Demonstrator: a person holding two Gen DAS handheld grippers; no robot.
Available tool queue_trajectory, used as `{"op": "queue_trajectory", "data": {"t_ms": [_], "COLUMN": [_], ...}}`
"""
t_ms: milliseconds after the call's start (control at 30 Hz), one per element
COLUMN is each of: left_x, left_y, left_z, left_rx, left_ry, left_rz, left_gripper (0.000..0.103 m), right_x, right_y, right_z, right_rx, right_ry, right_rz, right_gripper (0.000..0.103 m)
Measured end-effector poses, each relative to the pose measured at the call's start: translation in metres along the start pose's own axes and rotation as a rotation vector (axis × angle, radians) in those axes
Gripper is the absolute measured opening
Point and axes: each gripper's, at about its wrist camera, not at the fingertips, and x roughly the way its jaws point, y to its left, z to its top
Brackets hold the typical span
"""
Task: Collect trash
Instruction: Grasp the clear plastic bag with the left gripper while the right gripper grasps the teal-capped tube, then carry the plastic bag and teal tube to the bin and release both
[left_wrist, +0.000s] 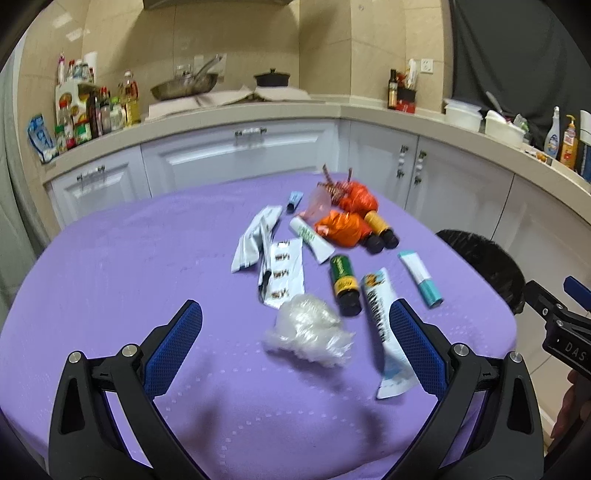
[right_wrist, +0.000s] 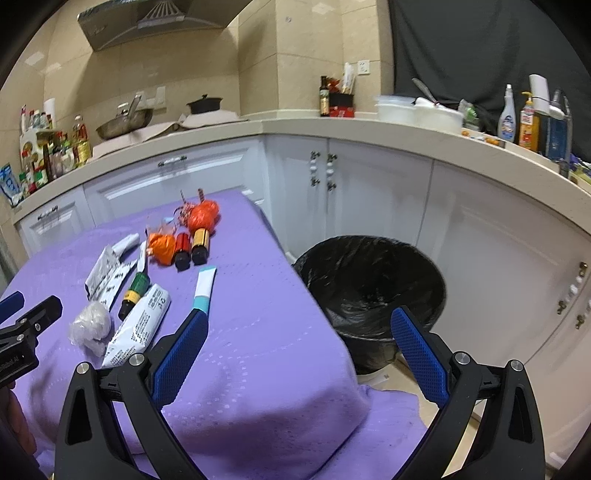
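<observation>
Both the left gripper and right gripper were held with jaws spread wide and empty, no pickup begun; the crumpled plastic wad, dead ahead at 12 o'clock on the purple surface, was judged the next grasp, for the black-lined bin at 3 o'clock.

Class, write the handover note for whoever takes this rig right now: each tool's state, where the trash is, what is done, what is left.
Left tool: open, empty, above the crumpled clear plastic.
Right tool: open, empty, over the table's edge by the black-lined bin.
Trash on the purple cloth: tubes, small bottles, orange bags, wrappers.
Done: nothing visibly collected; the bin looks empty.
Left: move every piece into the bin, perhaps the plastic first.
</observation>
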Motion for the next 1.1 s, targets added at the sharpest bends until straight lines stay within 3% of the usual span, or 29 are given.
{"op": "queue_trajectory", "data": {"t_ms": [133,267,433,500,667,1033,1100], "left_x": [0.017,0.034,0.049,0.052,0.054,0.040,0.038], "left_y": [0.002,0.001,-0.001,-0.002,-0.004,0.020,0.026], "left_z": [-0.007,-0.011,-0.014,-0.014,-0.014,-0.010,-0.008], "left_rx": [-0.005,-0.005,0.000,0.007,0.022,-0.003,-0.009], "left_ry": [0.043,0.090,0.115,0.115,0.104,0.076,0.068], "left_rz": [-0.009,-0.021,-0.030,-0.032,-0.046,-0.029,-0.013], "left_gripper": [0.097,0.078,0.072,0.062,0.052,0.049,0.049], "right_x": [0.015,0.026,0.039,0.045,0.053,0.065,0.067], "right_y": [0.006,0.011,0.014,0.016,0.028,0.054,0.057], "right_z": [-0.003,-0.004,-0.004,-0.003,0.000,0.009,0.008], "right_rx": [-0.009,-0.015,-0.014,-0.017,-0.044,-0.099,-0.108], "right_ry": [0.034,0.055,0.077,0.086,0.085,0.054,0.059], "right_rz": [0.019,0.035,0.061,0.075,0.119,0.162,0.172], "right_gripper": [0.097,0.097,0.097,0.097,0.097,0.095,0.084]}}
